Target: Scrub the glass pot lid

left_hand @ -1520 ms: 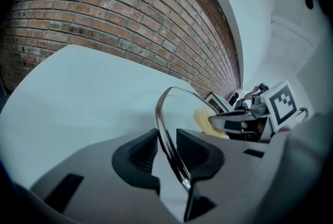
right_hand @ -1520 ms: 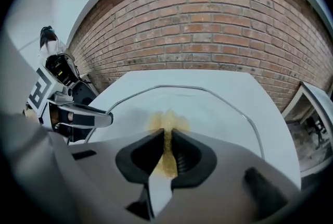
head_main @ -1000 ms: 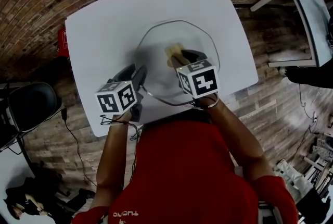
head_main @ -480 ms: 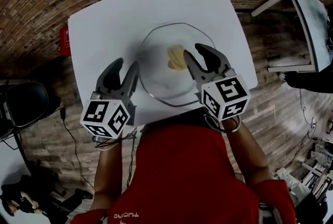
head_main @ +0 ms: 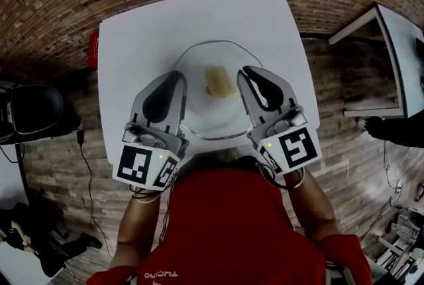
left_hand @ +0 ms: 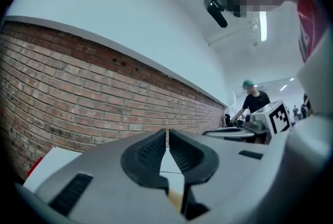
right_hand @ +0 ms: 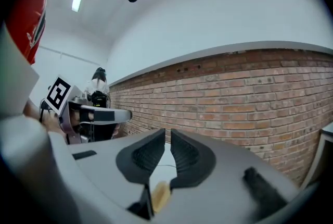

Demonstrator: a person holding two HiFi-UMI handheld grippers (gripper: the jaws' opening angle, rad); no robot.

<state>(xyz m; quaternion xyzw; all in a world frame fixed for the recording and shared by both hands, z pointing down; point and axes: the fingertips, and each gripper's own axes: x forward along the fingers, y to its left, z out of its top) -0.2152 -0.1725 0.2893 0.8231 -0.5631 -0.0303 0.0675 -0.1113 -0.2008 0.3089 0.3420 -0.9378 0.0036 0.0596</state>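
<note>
The white surface is bare toward 12 o'clock and 9 o'clock. Its near edge runs just past the rim of the glass pot lid at 6 o'clock. The lid lies flat mid-surface, and the yellow sponge rests loose on it, slightly toward 12 o'clock of centre.

Both arms reach forward from the red-shirted person. The left hand-held gripper is over the lid's 9 o'clock rim and the right hand-held gripper over its 3 o'clock rim, both pointing level toward the brick wall.

A second ago both sat low at the lid, with the sponge at the right jaws. Now both are raised clear. Each pair of jaws has just been closing and stands nearly together on nothing.
</note>
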